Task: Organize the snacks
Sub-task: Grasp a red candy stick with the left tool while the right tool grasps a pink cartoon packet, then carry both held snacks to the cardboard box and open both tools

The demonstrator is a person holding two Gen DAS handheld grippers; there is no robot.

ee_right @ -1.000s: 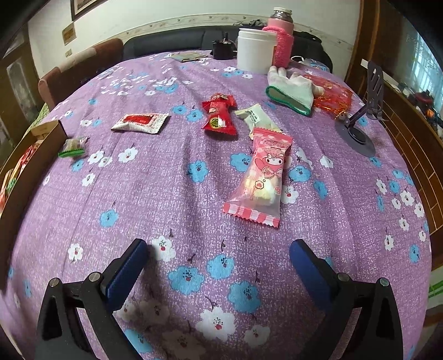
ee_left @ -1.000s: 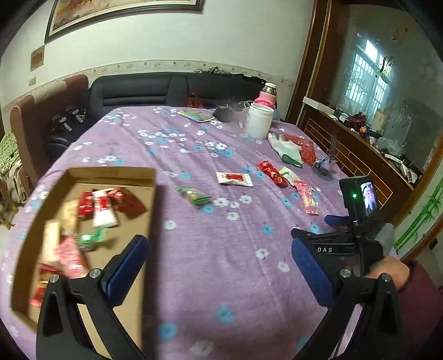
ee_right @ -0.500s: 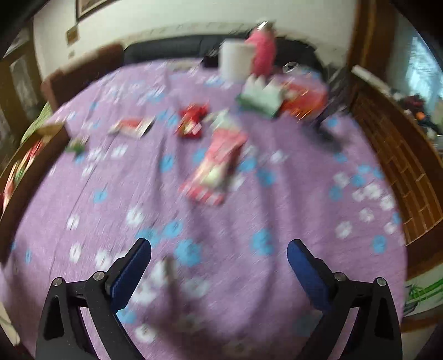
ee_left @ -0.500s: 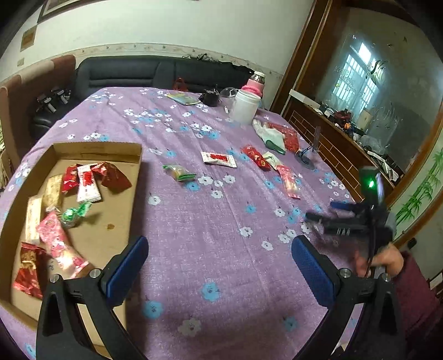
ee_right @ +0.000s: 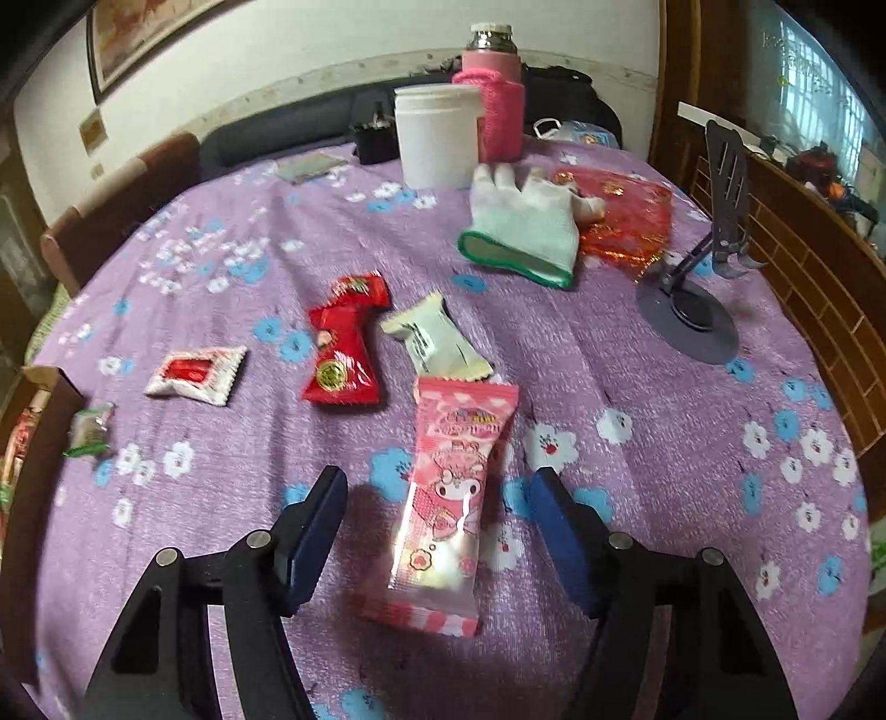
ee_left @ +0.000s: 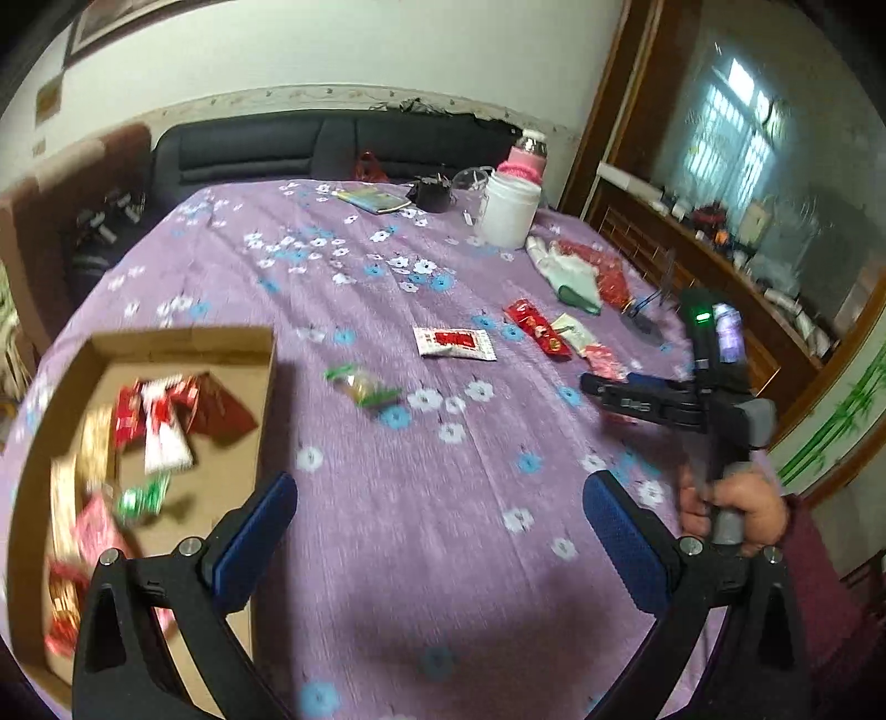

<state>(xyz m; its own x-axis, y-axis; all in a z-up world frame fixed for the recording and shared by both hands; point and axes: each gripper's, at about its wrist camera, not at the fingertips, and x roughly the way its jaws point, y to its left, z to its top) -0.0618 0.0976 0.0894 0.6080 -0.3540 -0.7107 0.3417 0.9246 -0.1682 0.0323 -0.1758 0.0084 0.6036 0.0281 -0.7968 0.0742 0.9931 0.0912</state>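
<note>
- Your right gripper has just been closing; its jaws straddle the pink snack packet, not yet pinching
- Left gripper wide, empty; cardboard box to its left
- Next, likely: pinch, lift, carry boxward

A white plastic jar stands at the far side of the purple flowered tablecloth, with a flask in a pink knitted sleeve just behind it. A white work glove with a green cuff lies flat nearby, partly over a red foil bag. To the right stands a dark phone stand. Beyond the table runs a dark sofa, under a framed picture on the wall
</note>
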